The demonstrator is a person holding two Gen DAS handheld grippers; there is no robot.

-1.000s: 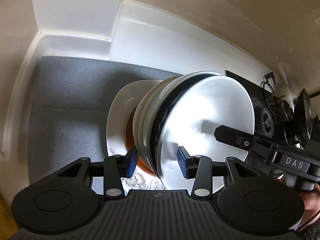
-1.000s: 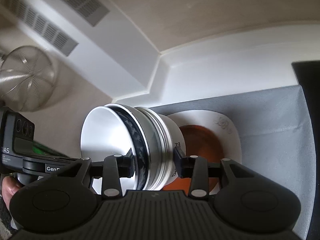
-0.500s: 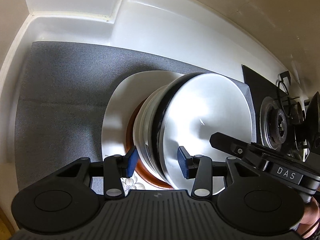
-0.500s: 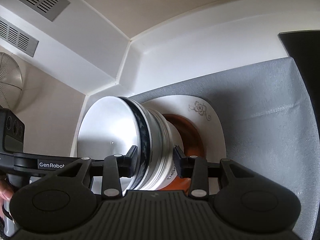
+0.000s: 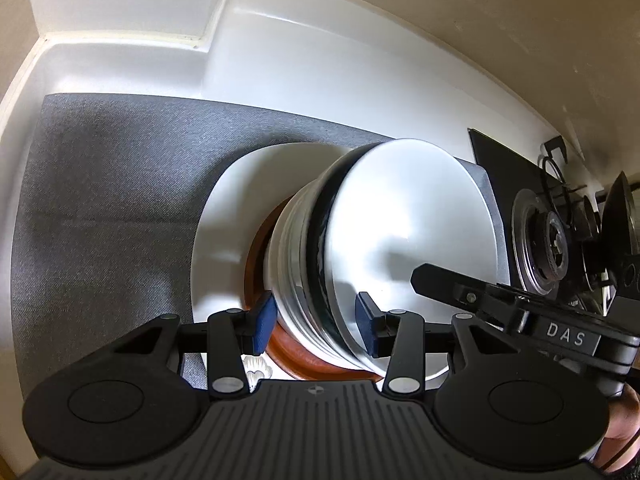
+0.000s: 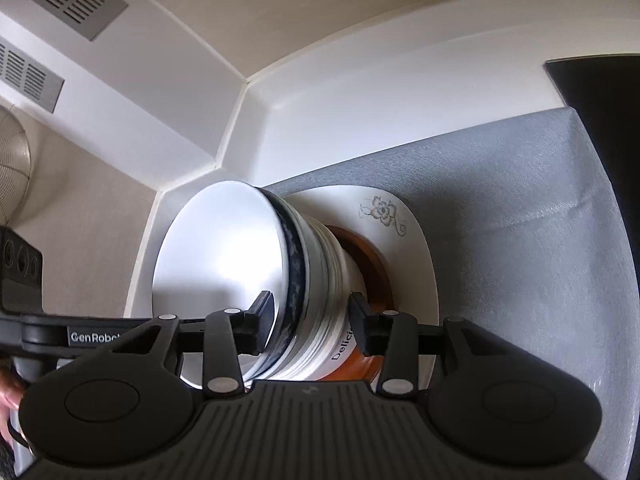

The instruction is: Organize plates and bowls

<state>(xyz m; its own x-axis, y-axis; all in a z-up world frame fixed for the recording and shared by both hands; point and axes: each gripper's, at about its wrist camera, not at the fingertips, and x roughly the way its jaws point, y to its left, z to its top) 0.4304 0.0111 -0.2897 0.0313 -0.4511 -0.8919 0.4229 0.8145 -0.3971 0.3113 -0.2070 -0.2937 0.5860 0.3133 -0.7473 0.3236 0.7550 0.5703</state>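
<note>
Since a second ago, both views have tipped downward and the bowl stack (image 5: 360,272) has come down onto the brown plate (image 5: 296,354), which sits on the white plate (image 5: 224,240) over the grey mat (image 5: 112,184) on the counter. Left claw (image 5: 316,326) and right claw (image 6: 312,320) each hold the stack, opposite sides. Stacking appears done; release remains.

Pretty bright, soft daylight overall. Glare washes out the top bowl (image 5: 404,240) inside, heavy fisheye bending at the edges, and the grey mat (image 5: 120,184) looks a bit shadowy near the dishes.
</note>
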